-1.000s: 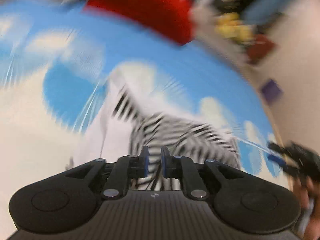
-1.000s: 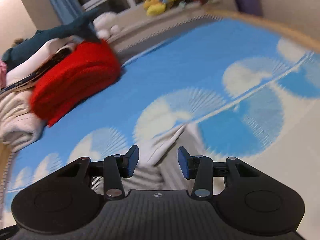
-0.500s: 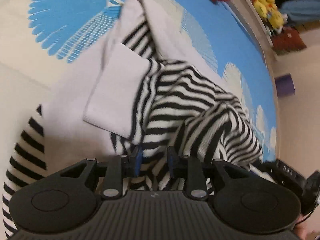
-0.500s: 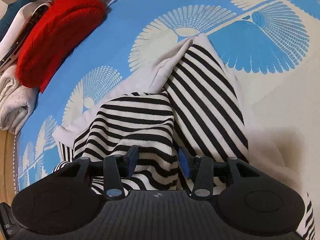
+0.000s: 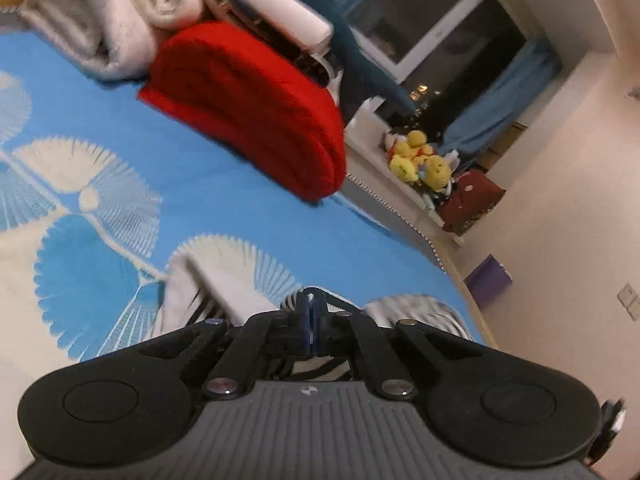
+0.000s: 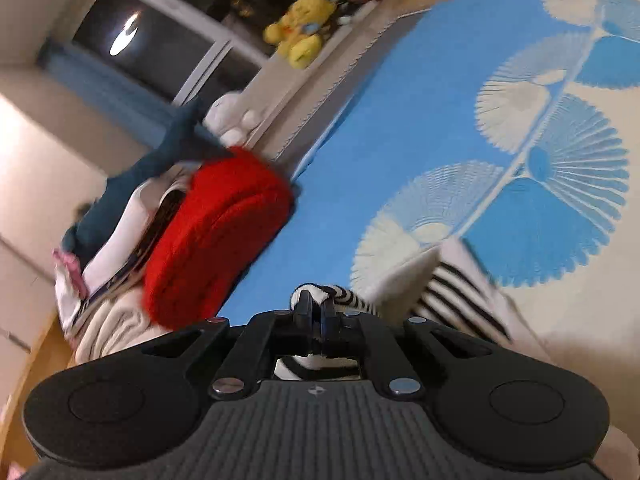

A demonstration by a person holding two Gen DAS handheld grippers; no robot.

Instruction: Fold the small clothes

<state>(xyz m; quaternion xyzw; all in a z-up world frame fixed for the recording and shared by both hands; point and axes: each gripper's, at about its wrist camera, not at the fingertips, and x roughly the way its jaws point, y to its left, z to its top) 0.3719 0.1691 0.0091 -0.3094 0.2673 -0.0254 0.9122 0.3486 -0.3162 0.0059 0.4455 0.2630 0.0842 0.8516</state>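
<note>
A black-and-white striped garment with a white lining lies bunched on a blue bedspread printed with white fans. In the left wrist view my left gripper has its jaws closing tight, and a fold of striped cloth is pinched between the pads. The right wrist view shows the same garment on the bedspread. My right gripper is closing on a striped fold that pokes out above its fingertips. Most of the garment is hidden under both gripper bodies.
A folded red blanket and a cream rolled blanket sit at the far end of the bed. A blue plush, yellow plush toys and a dark window lie beyond. A purple box stands by the wall.
Both grippers went from open over the spread striped garment to shut on folds of it. Both views have tipped up from the cloth toward the far end of the bed.
</note>
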